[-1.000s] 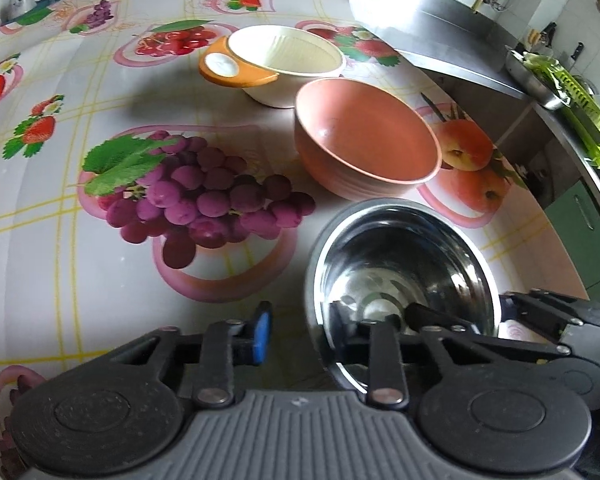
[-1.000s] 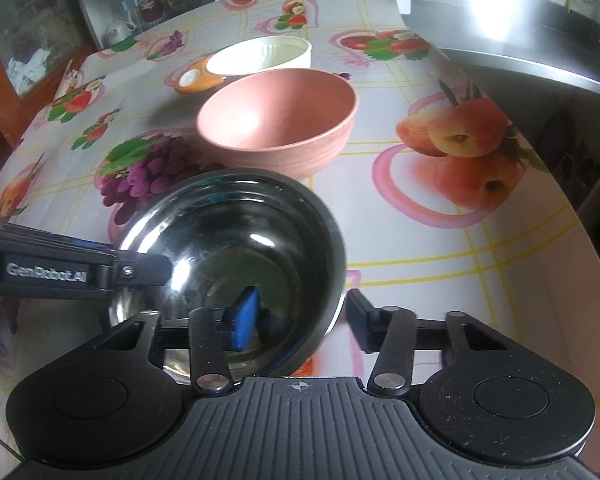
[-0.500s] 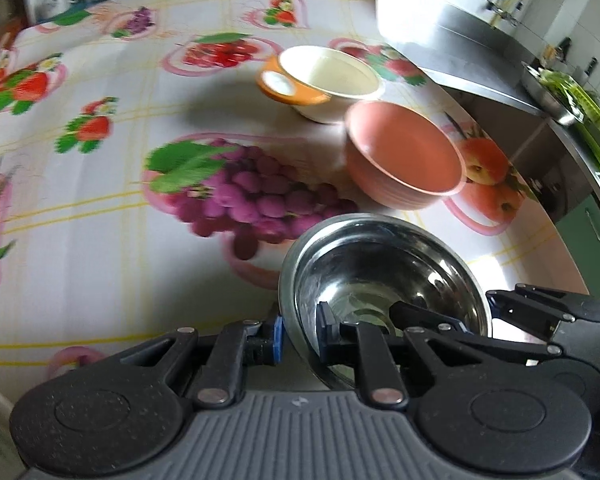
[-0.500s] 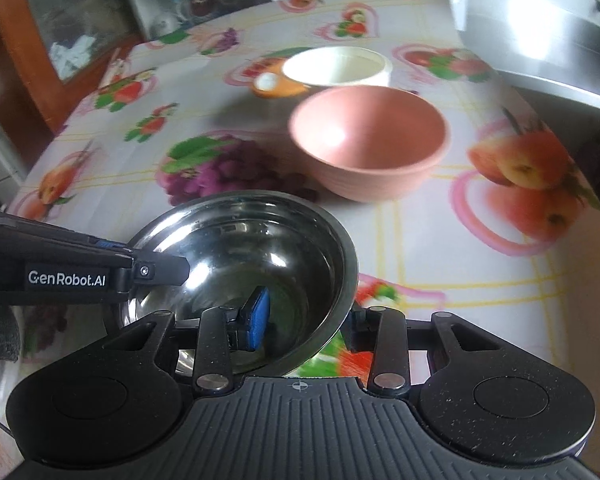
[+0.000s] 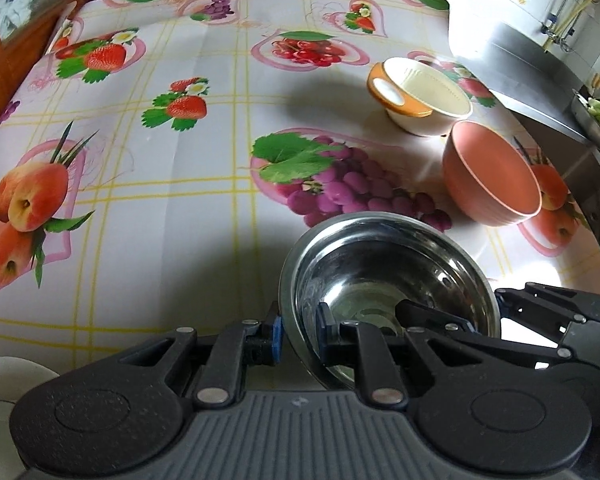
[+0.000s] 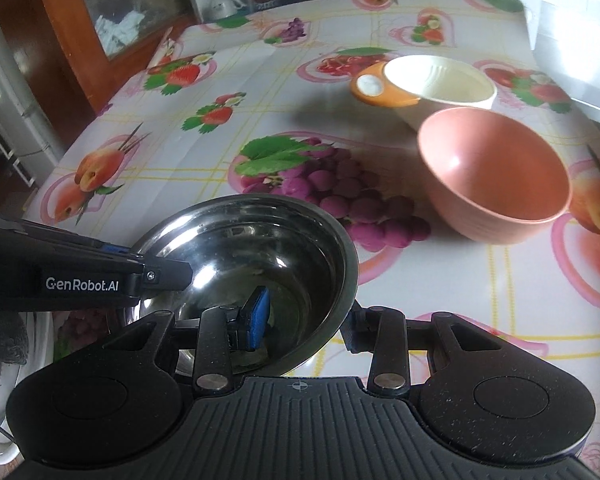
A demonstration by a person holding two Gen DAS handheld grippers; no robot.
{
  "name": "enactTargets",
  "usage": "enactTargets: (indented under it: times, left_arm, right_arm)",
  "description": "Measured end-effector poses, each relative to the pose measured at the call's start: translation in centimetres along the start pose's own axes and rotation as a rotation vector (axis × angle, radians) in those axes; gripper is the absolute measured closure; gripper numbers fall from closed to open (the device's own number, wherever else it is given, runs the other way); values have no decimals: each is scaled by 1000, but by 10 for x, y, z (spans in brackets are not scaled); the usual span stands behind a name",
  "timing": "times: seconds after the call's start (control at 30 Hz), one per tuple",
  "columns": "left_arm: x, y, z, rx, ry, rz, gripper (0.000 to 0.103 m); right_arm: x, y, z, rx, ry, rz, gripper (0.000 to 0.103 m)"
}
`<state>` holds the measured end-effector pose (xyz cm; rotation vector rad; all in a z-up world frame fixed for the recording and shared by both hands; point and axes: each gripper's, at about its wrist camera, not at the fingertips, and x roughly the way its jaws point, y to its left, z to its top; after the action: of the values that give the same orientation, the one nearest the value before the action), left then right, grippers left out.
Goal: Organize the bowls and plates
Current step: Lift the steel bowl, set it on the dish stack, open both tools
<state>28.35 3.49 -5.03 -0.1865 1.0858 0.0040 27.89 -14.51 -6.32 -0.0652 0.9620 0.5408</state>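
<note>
A shiny steel bowl (image 5: 388, 280) hangs a little above the fruit-print tablecloth, held from both sides. My left gripper (image 5: 300, 336) is shut on its left rim, one pad outside and one inside. My right gripper (image 6: 304, 324) is shut on the right rim of the steel bowl (image 6: 260, 248), its blue pad inside the wall. Each gripper's body shows in the other's view, at the edge of the bowl. A pink bowl (image 5: 496, 176) and a cream bowl with an orange handle (image 5: 424, 96) stand on the table beyond, to the right.
White crockery (image 5: 4, 380) shows at the near left edge of the table. A steel counter (image 5: 540, 72) runs along the far right, and a wooden glass-front cabinet (image 6: 60, 40) stands on the left. The tablecloth (image 5: 160, 200) left of the bowls is bare.
Both grippers closed on the steel bowl's rim and carried it to the left, away from the pink and cream bowls, which now sit further right in both views.
</note>
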Motion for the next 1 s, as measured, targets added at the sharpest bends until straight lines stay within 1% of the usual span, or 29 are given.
enactTargets:
  times: [0.17,0.2,0.23,0.27,0.3,0.33,0.4,0.43,0.5,0.57,0.63,0.8,1.0]
  left_arm:
    - [4,3,-1,-3,12,-2,87]
    - [4,3,-1,-2,13,0,85]
    - [4,2,-1,0,12,4,80]
    - [4,2,-1,1,11,4,76]
    - [3,1,-1,0,9,6,68]
    - [2,1,-1,0,7,12,61]
    - [-1,0,-1,5,-2,15,57]
    - [-4,-1,-1,7,-5,17,52]
    - [-8,-2,-1,13,-13,25,45]
    - [-14,-3,-1,18,-22,30,41]
    - [-21,-3,0,21,-27,30,35]
    - [-36,-10,4,38,-56,20,31]
    - [-38,-24,15,46,-62,-16,31]
  right_arm:
    - [3,1,-2,0,12,5,65]
    - [3,1,-2,2,13,4,64]
    - [3,1,-3,2,11,-1,64]
    - [2,0,-3,2,10,-3,63]
    - [1,-1,-3,3,7,-5,63]
    - [0,-1,-3,6,5,-8,58]
    - [-3,-3,-3,6,-2,-18,50]
    - [-5,-4,-3,6,-7,-20,48]
    - [-10,-6,-3,12,-14,-17,48]
    - [-15,-9,-2,18,-18,-10,46]
    - [-21,-9,-1,9,-28,-12,43]
    - [-35,-13,1,-7,-55,-30,38]
    - [-43,-28,8,18,-77,-73,37]
